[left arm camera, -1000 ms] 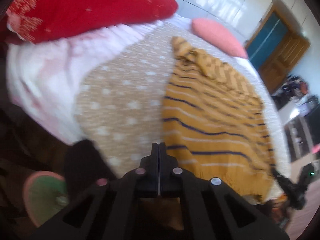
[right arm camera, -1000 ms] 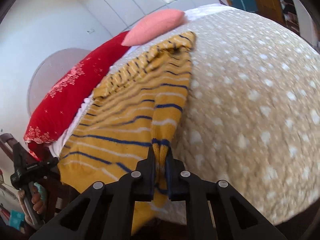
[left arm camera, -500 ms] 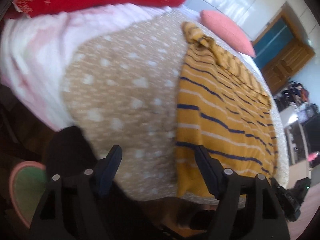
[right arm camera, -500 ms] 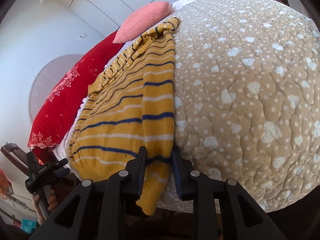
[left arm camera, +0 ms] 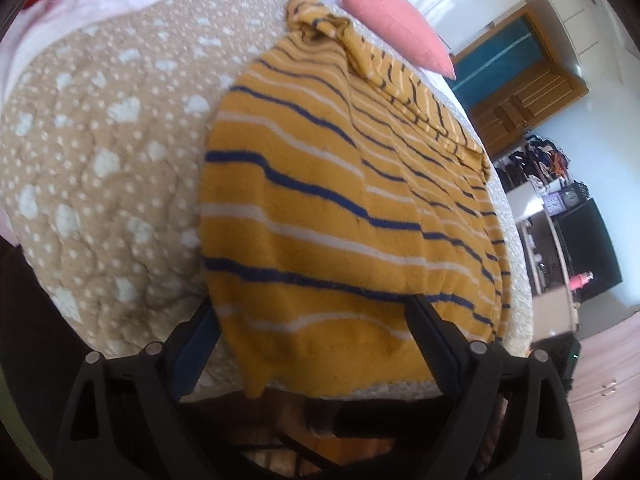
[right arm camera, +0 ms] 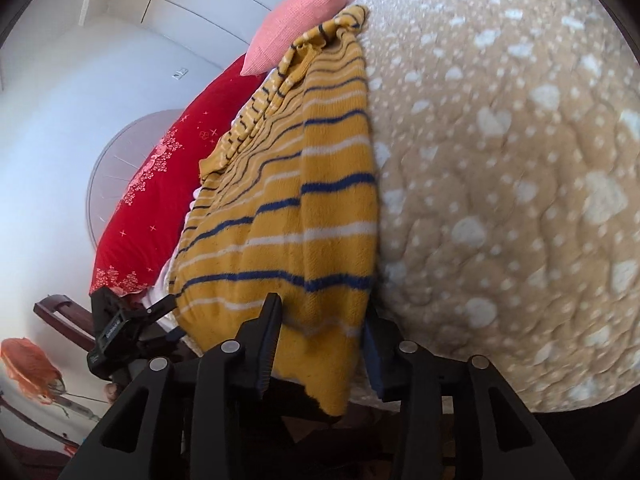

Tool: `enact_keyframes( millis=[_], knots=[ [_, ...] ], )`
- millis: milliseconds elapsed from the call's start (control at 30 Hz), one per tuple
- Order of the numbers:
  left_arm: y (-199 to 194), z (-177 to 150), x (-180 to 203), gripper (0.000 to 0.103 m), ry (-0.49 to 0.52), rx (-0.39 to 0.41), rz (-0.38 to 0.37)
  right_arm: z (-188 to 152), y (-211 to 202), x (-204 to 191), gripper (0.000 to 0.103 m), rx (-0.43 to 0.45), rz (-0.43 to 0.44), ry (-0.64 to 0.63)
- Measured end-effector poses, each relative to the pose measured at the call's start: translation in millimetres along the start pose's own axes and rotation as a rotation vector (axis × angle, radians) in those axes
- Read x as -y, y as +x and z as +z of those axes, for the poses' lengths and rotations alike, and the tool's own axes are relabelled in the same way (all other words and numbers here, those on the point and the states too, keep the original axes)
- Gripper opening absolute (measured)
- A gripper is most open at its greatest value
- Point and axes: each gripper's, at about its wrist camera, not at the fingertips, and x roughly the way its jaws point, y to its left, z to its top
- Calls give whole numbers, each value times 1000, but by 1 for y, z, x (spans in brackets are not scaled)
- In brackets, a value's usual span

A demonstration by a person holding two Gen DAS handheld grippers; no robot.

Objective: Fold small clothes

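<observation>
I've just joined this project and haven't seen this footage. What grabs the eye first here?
A mustard-yellow sweater with navy and white stripes lies spread on a tan white-spotted quilt, its hem hanging over the near edge. The left gripper and right gripper both stand open around that hem. A pink pillow lies beyond.

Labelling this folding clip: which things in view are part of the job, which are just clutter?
Job: striped sweater, left gripper, right gripper, both open.
Clutter: pink pillow, red pillow, dotted bedspread, wooden door.
</observation>
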Motion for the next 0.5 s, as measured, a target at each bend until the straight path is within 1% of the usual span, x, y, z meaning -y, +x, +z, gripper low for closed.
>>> enact_keyframes(
  millis=[33,67,100,133,167,200,233,267,367,433,500],
  knots=[
    [1,1,1,69,-8,-22,15,-1,2,-2,42,-2,-7,-1],
    [2,1,2,53,-7,-34,64,-1,4,-6,42,-7,-12,-11],
    [2,1,4,50,-5,-42,87,-1,6,-11,42,-16,-18,-27],
    [1,2,4,42,-12,-45,86,0,9,-15,42,-24,-25,-43],
    [-3,2,4,27,-21,-40,93,1,11,-18,39,-28,-39,-57],
    [-6,3,4,17,-19,-38,112,3,15,-22,35,-39,-64,-73],
    [-8,4,5,11,-19,-40,101,5,19,-24,25,-49,-81,-86],
    [-14,4,5,11,-28,-31,84,7,22,-26,16,-58,-89,-93],
    [-29,2,14,10,-4,14,99,10,27,-28,13,-74,-68,-99],
    [-41,-3,21,10,25,41,109,9,22,-33,12,-82,-18,-108],
    [-54,-12,27,10,57,62,114,6,8,-37,11,-80,35,-121]
  ],
)
